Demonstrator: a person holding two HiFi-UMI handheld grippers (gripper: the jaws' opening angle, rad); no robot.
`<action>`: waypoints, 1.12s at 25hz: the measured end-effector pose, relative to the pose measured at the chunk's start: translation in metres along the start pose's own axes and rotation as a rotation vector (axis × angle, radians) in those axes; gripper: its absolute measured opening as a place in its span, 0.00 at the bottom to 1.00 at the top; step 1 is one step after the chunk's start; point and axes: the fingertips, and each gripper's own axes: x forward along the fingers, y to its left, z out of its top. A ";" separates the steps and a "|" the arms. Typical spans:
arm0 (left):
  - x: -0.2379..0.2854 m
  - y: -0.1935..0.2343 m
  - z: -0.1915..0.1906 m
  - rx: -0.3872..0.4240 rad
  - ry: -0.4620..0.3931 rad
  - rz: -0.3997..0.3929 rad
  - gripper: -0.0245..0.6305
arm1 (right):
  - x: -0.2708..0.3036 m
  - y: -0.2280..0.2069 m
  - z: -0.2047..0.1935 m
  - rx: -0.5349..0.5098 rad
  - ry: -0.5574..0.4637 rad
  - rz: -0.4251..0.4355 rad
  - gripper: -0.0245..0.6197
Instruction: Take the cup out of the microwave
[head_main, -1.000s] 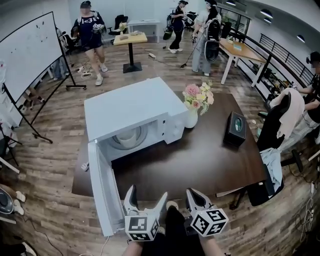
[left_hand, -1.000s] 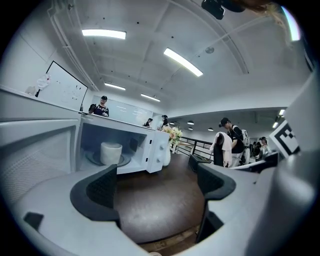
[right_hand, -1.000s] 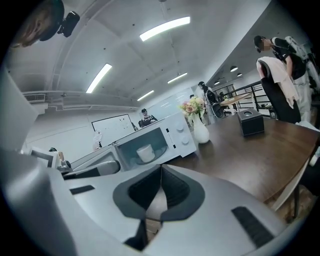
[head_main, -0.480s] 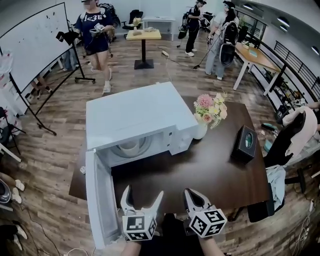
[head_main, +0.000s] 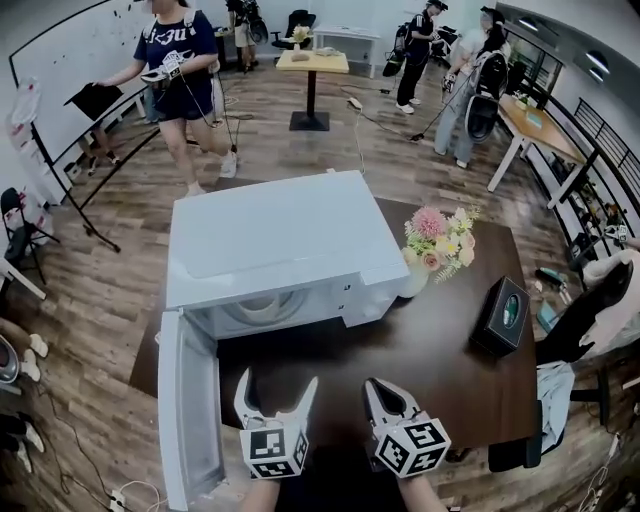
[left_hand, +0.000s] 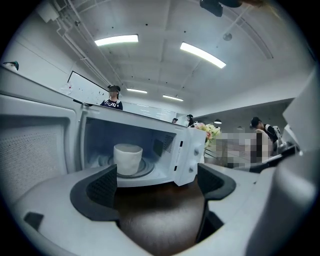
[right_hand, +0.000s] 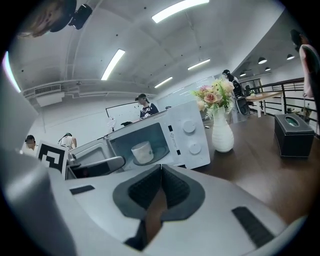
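Observation:
A white microwave (head_main: 280, 235) stands on the dark table (head_main: 440, 355), its door (head_main: 188, 400) swung open on the left. A white cup (left_hand: 128, 159) stands upright on the turntable inside; it also shows in the right gripper view as the cup (right_hand: 142, 152). From the head view the oven's top hides nearly all of it. My left gripper (head_main: 277, 382) is open, in front of the cavity, apart from the cup, with only table between its fingers. My right gripper (head_main: 385, 395) is shut and empty, beside the left one at the table's near edge.
A white vase of flowers (head_main: 437, 245) stands just right of the microwave, and a black tissue box (head_main: 502, 315) sits further right. An office chair (head_main: 590, 320) stands off the table's right side. Several people stand on the wooden floor behind.
The head view has shifted so the microwave's top now covers more of the cavity and the cup. Both grippers keep about the same place and state. A person behind has walked closer.

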 end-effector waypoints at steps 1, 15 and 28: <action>0.004 0.003 0.001 -0.002 -0.004 0.020 0.77 | 0.004 -0.002 0.001 -0.002 0.008 0.009 0.03; 0.079 0.046 0.008 -0.015 -0.026 0.206 0.77 | 0.055 -0.010 -0.001 -0.002 0.112 0.138 0.03; 0.134 0.097 0.008 0.001 -0.005 0.310 0.77 | 0.074 -0.004 -0.012 0.018 0.186 0.091 0.03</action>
